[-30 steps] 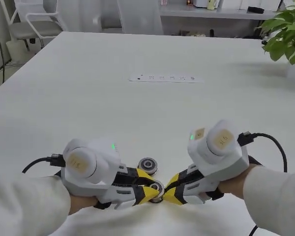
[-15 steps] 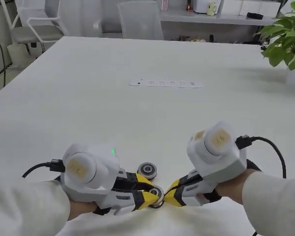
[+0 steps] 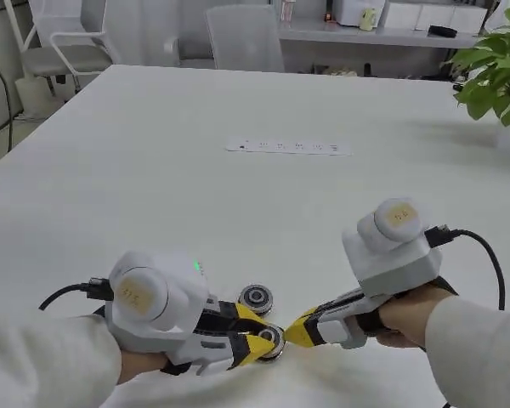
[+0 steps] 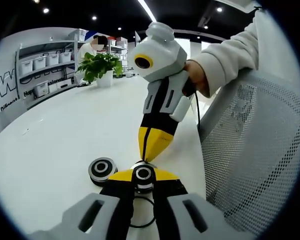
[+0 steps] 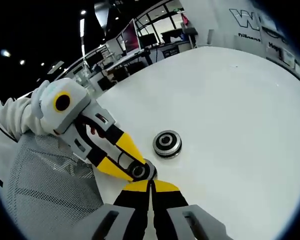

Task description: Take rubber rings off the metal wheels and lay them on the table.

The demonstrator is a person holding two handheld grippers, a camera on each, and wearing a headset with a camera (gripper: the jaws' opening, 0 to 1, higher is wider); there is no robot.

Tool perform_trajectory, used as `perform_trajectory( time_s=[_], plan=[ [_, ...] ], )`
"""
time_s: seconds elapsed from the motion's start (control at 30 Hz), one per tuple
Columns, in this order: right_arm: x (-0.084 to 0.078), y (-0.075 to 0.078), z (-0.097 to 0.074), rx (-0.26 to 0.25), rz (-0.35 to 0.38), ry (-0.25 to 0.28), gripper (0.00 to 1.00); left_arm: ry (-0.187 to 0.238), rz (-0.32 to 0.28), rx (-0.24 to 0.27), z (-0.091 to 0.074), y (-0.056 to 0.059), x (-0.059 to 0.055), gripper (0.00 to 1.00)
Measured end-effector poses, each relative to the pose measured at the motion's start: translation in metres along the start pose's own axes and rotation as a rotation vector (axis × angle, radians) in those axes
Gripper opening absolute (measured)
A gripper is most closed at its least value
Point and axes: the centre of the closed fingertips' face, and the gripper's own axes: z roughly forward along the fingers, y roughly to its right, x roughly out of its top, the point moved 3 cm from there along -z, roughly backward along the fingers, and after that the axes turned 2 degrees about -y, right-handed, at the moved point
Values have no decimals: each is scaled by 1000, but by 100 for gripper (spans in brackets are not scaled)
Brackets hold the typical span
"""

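The left gripper's [image 3: 259,338] jaws clamp the small silver metal wheel [image 4: 143,175]. The right gripper's [image 5: 151,186] jaws, pinched together at its rim, should pull away slowly and straight.

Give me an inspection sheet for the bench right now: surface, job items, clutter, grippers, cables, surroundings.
Surface: white table, plain top.
Job's things: held metal wheel clamped in the left gripper; second metal wheel lies flat just beyond it. A thin black loop lies under the left gripper, possibly a removed ring; cannot confirm.
Clutter: white strip with small dark marks, mid-table.
Grippers: left gripper shut on the held metal wheel. Right gripper has its jaws together, tips at that wheel's edge; ring pinch cannot be told.
Cables: a black cable trails from the left gripper, another from the right.
Surroundings: potted plant, chairs at the far end.
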Motion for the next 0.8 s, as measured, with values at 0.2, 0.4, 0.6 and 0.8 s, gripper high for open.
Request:
perform_trajectory(
  time_s=[0.2,0.4,0.6,0.8],
  plan=[
    [0,-3,-1,13,16,5,0,-2,7,-2,0,0,0,8],
    [2,-5,-1,26,25,13,0,-1,10,-2,0,0,0,8],
    [4,-6,-1,34,32,17,0,1,7,0,0,0,0,8],
    [5,-9,-1,43,28,15,0,4,6,-2,0,0,0,8]
  ],
)
